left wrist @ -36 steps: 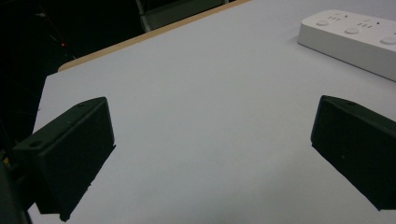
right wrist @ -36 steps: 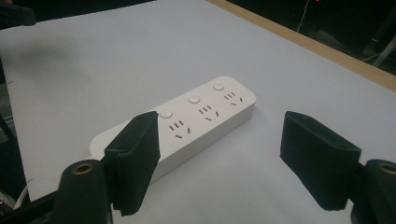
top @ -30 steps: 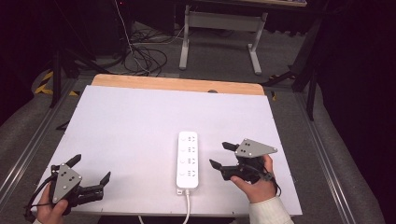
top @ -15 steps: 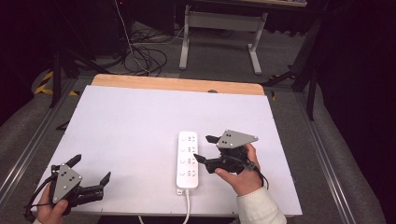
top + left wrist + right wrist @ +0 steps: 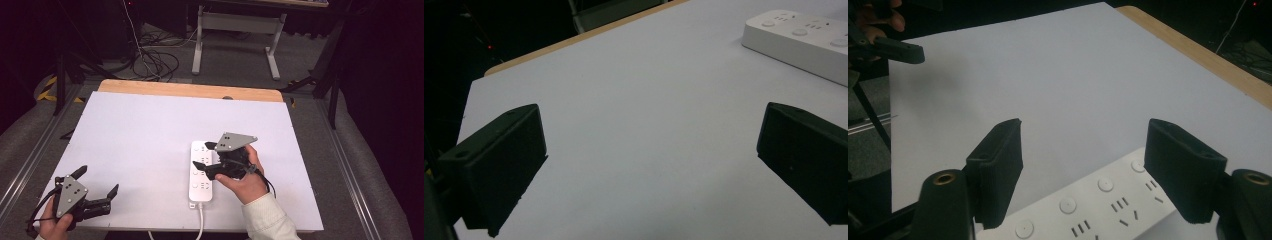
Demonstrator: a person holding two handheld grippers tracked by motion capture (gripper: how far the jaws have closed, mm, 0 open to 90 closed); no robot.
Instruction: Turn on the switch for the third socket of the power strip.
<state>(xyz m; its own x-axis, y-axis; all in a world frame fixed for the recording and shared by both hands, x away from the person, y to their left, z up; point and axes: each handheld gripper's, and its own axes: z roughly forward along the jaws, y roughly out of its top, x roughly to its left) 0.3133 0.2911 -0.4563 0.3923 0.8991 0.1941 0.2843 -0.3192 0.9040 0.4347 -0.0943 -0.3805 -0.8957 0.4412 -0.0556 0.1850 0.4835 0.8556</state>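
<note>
A white power strip [image 5: 201,177] lies lengthwise near the table's front edge, its cord running off toward me. My right gripper [image 5: 202,155] hovers open over the strip's far half, jaws spread across it and pointing left. In the right gripper view the strip [image 5: 1098,202] with its round buttons and sockets sits just below the open gripper [image 5: 1088,165]. My left gripper [image 5: 99,180] rests open at the front left corner, holding nothing. In the left gripper view the gripper [image 5: 649,150] faces bare white surface, with the strip [image 5: 804,42] at the upper right.
The white tabletop [image 5: 150,125] has a wooden strip [image 5: 190,90] along its far edge. Metal rails run along both sides. Beyond the table are cables [image 5: 150,55] on the floor and a desk frame [image 5: 235,30]. The left gripper's fingertip [image 5: 898,50] appears far off.
My right gripper has moved left from beside the power strip to over it, staying open. The left gripper has not moved.
</note>
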